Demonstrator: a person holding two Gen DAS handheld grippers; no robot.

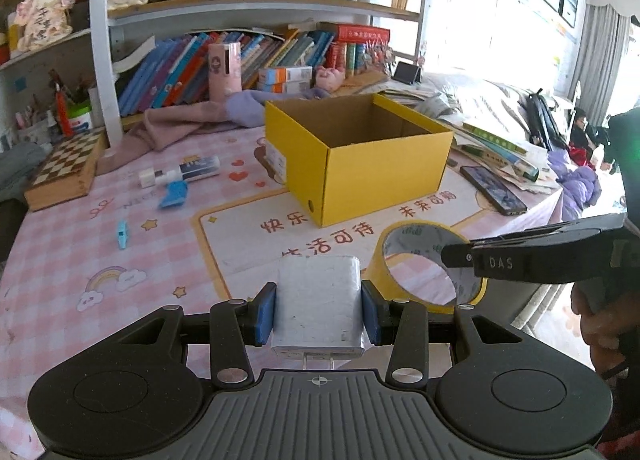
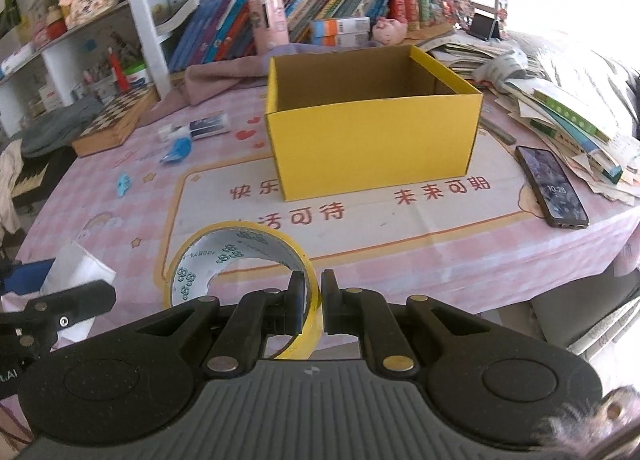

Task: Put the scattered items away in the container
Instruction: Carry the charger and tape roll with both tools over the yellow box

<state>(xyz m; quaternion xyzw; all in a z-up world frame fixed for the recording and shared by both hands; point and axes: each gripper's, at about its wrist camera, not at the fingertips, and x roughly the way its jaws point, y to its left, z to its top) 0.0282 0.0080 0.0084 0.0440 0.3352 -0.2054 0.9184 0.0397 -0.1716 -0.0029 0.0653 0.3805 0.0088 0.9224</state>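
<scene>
My left gripper [image 1: 318, 310] is shut on a white charger plug [image 1: 318, 300], its blue pads pressing both sides, held above the pink tablecloth. My right gripper [image 2: 312, 300] is shut on the rim of a yellow tape roll [image 2: 240, 256], which also shows in the left wrist view as the tape roll [image 1: 416, 256] beside the plug. The open yellow box [image 1: 360, 155] stands ahead of both grippers, the same box [image 2: 372, 131] looking empty from here. On the cloth to the left lie a white tube [image 1: 180, 173], a blue scrap [image 1: 174, 193] and a small blue clip [image 1: 122, 234].
A phone [image 2: 552, 185] lies right of the box near a heap of papers [image 2: 560, 115]. A chessboard box [image 1: 64, 167] sits at the left edge. Pink cloth [image 1: 180, 123] and bookshelves [image 1: 240, 59] stand behind. The table's front edge [image 2: 480, 300] drops off at the right.
</scene>
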